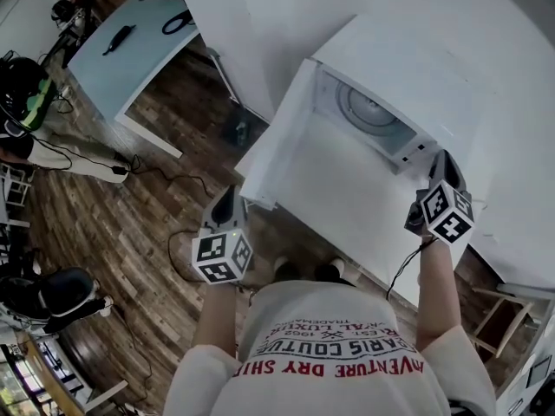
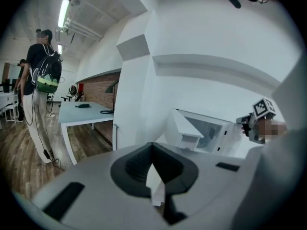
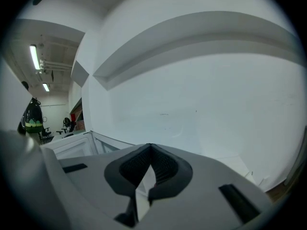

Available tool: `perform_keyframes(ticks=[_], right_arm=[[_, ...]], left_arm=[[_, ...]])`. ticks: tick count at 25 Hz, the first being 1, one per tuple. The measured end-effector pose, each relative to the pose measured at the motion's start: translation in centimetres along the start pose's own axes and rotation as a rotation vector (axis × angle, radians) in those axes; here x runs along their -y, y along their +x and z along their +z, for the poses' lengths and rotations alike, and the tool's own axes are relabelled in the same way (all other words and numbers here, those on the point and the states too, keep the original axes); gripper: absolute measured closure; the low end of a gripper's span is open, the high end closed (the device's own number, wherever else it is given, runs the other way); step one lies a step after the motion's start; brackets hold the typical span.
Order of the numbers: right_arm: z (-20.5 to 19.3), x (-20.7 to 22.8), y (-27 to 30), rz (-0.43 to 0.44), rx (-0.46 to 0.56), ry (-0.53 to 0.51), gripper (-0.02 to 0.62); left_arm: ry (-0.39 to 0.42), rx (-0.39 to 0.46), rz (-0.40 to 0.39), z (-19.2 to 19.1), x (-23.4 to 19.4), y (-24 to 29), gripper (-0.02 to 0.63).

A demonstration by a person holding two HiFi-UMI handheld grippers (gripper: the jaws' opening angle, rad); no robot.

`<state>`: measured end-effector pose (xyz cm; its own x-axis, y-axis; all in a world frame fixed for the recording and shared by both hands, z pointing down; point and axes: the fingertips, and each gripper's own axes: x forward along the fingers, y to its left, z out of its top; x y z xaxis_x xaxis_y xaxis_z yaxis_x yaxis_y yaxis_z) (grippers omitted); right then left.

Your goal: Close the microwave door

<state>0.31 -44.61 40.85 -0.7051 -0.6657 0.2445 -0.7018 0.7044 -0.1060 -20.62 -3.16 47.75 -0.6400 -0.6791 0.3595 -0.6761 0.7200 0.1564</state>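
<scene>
The microwave (image 1: 368, 111) sits on the white worktop (image 1: 334, 193) with its door (image 1: 276, 141) swung wide open, well clear of the cavity. The left gripper (image 1: 227, 199) hovers just beside the door's free edge, on the side away from the microwave. Whether it touches the door cannot be told. Its fingers are pressed together with nothing between them. The right gripper (image 1: 443, 161) is at the microwave's front corner opposite the door, fingers likewise pressed together and empty, pointing at the white wall (image 3: 192, 104) behind the microwave
</scene>
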Motion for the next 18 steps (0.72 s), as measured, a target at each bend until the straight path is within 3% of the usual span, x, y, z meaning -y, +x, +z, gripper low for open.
perform_keyframes(ticks=[7, 18], right_arm=[[-0.1, 0.0, -0.1, 0.074, 0.013, 0.007, 0.583], [0.0, 0.6, -0.1, 0.152, 0.006, -0.004, 0.583]], left_arm=[[0.042, -0.025, -0.08, -1.0, 5.1, -0.1, 0.609], [0.08, -0.01, -0.13, -1.1, 12.2, 0.4, 0.609]])
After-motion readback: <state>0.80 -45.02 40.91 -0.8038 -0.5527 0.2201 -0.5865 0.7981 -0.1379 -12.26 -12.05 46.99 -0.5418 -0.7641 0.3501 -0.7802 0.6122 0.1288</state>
